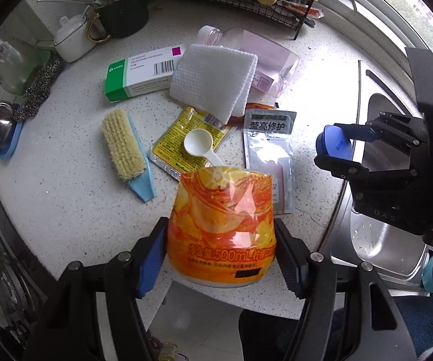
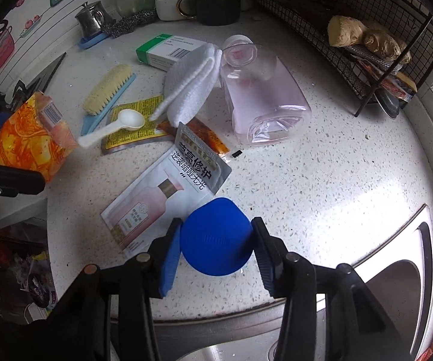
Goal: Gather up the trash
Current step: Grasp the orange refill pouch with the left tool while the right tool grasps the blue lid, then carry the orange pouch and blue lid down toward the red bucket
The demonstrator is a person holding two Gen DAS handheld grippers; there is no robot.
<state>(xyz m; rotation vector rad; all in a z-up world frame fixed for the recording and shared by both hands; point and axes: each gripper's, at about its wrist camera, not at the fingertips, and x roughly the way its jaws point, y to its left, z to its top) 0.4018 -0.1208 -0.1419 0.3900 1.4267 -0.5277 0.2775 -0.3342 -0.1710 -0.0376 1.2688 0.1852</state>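
A: Two grippers, each with a load. The left gripper is clamped on the orange drink pouch, glossy and crumpled, held above the counter's near edge.

B: And the right gripper?

A: Its pads press a round blue cap from both sides, near the sink.

B: Containers?

A: A clear pink-tinted bottle lies on its side, seemingly empty. The wire rack holds ginger. A dark mug holds utensils.

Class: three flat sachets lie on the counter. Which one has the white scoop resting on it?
The yellow sachet, beside the scrubbing brush; the white scoop lies across it. The silver sachet and orange sachet carry nothing.
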